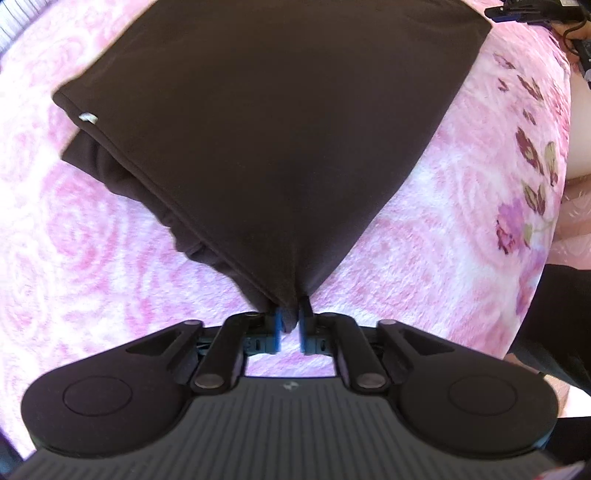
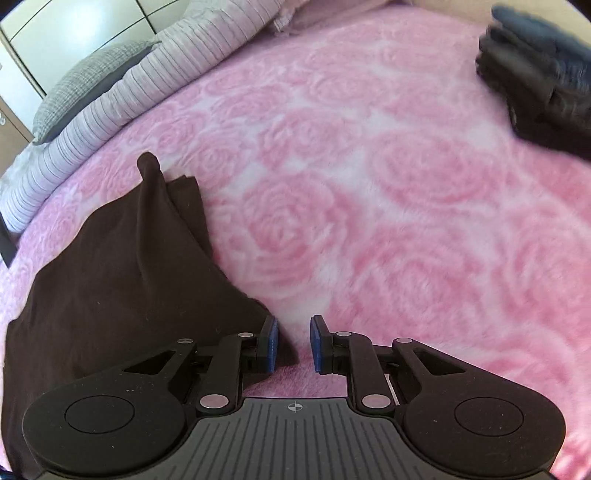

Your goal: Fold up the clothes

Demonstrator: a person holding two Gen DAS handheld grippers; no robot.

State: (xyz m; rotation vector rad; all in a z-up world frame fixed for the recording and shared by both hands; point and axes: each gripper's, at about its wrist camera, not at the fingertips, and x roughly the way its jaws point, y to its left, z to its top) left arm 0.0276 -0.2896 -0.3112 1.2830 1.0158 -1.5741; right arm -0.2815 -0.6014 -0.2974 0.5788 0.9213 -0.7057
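Observation:
A dark brown garment (image 1: 266, 140) lies folded in layers on a pink rose-patterned blanket (image 1: 92, 240). My left gripper (image 1: 290, 325) is shut on the garment's near corner, the cloth pinched between the blue pads. In the right wrist view the same garment (image 2: 122, 266) lies at the lower left, one corner standing up. My right gripper (image 2: 294, 341) is open and empty, just right of the garment's edge, its left pad (image 2: 270, 343) next to the cloth.
A stack of dark folded clothes (image 2: 543, 81) sits at the far right of the blanket (image 2: 388, 184). Striped and grey pillows (image 2: 110, 99) line the far left. The bed's edge with a flower print (image 1: 532, 177) runs along the right; black devices and cables (image 1: 546, 14) lie beyond it.

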